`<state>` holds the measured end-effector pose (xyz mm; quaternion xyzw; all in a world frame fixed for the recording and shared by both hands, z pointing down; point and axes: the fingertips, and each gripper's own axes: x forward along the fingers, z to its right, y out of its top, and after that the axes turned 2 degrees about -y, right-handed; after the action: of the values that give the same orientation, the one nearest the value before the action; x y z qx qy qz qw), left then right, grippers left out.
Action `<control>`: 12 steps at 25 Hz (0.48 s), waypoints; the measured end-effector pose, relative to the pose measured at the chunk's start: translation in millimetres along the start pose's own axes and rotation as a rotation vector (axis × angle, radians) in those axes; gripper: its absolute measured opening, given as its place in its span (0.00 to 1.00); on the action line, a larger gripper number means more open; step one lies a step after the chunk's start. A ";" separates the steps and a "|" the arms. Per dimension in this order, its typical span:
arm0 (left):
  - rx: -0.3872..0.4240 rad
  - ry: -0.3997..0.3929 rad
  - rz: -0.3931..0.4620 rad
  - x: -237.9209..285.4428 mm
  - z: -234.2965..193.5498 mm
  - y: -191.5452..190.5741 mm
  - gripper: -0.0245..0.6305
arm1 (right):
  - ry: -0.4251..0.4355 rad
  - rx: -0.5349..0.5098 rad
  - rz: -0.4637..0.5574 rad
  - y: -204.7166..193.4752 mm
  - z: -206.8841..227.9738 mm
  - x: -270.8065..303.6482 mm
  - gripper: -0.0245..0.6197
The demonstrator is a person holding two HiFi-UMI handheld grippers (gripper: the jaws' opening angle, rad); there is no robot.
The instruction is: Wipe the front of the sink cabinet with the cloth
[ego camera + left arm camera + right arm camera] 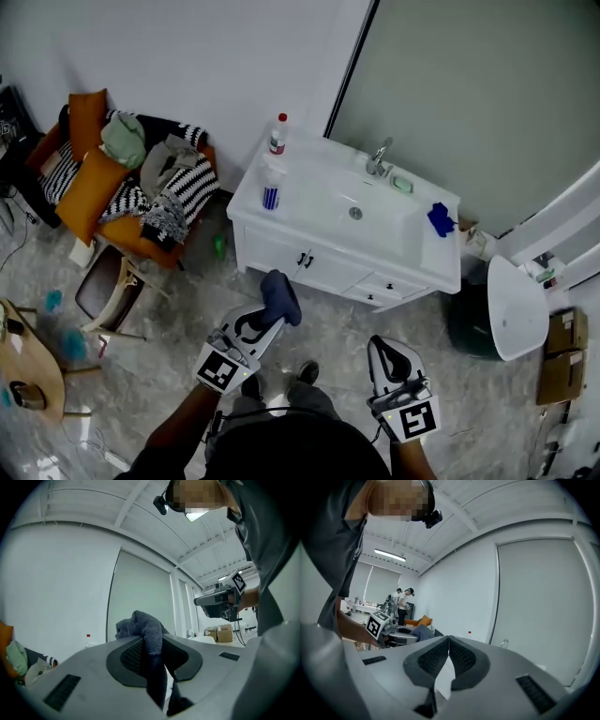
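A white sink cabinet (328, 262) with dark door handles stands ahead against the wall. My left gripper (272, 312) is shut on a dark blue-grey cloth (280, 295), held in the air a short way in front of the cabinet's left doors. In the left gripper view the cloth (145, 630) bulges out above the closed jaws. My right gripper (389, 354) hangs lower right, shut with nothing in it, also short of the cabinet front. In the right gripper view its pads (461, 656) meet.
On the countertop stand a white bottle with a red cap (277, 134), a spray bottle (271, 186), a tap (379, 157) and a blue cloth (441, 218). A chair piled with clothes (141, 187) is at left. A white toilet (516, 307) is at right.
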<state>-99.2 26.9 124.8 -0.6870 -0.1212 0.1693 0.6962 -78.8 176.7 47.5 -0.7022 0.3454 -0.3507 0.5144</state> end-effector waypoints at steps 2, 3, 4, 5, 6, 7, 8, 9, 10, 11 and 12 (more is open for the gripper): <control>0.003 0.028 -0.028 8.4 -4.2 -10.2 0.15 | 0.041 -0.002 0.009 -2.1 10.2 11.4 0.05; 0.013 0.040 -0.050 14.6 -7.7 -17.7 0.15 | 0.059 -0.009 0.019 -2.2 17.7 17.5 0.05; 0.034 0.049 -0.074 22.5 -11.9 -26.3 0.15 | 0.074 -0.012 0.031 -2.8 26.6 24.1 0.05; 0.050 0.058 -0.097 31.8 -15.5 -34.7 0.15 | 0.089 -0.007 0.040 -4.4 35.9 30.4 0.05; 0.052 0.072 -0.117 41.5 -17.9 -42.1 0.15 | 0.105 0.004 0.044 -7.3 44.9 35.3 0.05; 0.042 0.092 -0.132 51.0 -19.4 -48.2 0.15 | 0.125 0.012 0.042 -11.2 53.9 38.9 0.05; 0.030 0.118 -0.138 60.2 -21.2 -52.7 0.15 | 0.146 0.012 0.037 -16.0 63.6 42.6 0.05; 0.021 0.149 -0.138 68.6 -23.9 -56.1 0.15 | 0.168 0.004 0.031 -21.9 73.8 47.5 0.05; 0.018 0.182 -0.135 75.9 -27.6 -59.8 0.15 | 0.188 -0.001 0.025 -28.7 83.4 54.0 0.05; 0.015 0.216 -0.135 81.6 -32.1 -65.3 0.15 | 0.205 0.004 0.023 -35.0 91.3 61.9 0.05; 0.008 0.248 -0.140 85.8 -37.2 -73.1 0.15 | 0.222 0.019 0.026 -39.4 96.2 70.2 0.05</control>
<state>-0.9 27.5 191.2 -0.6899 -0.0812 0.0344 0.7185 43.8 172.7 73.6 -0.6497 0.4058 -0.4228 0.4842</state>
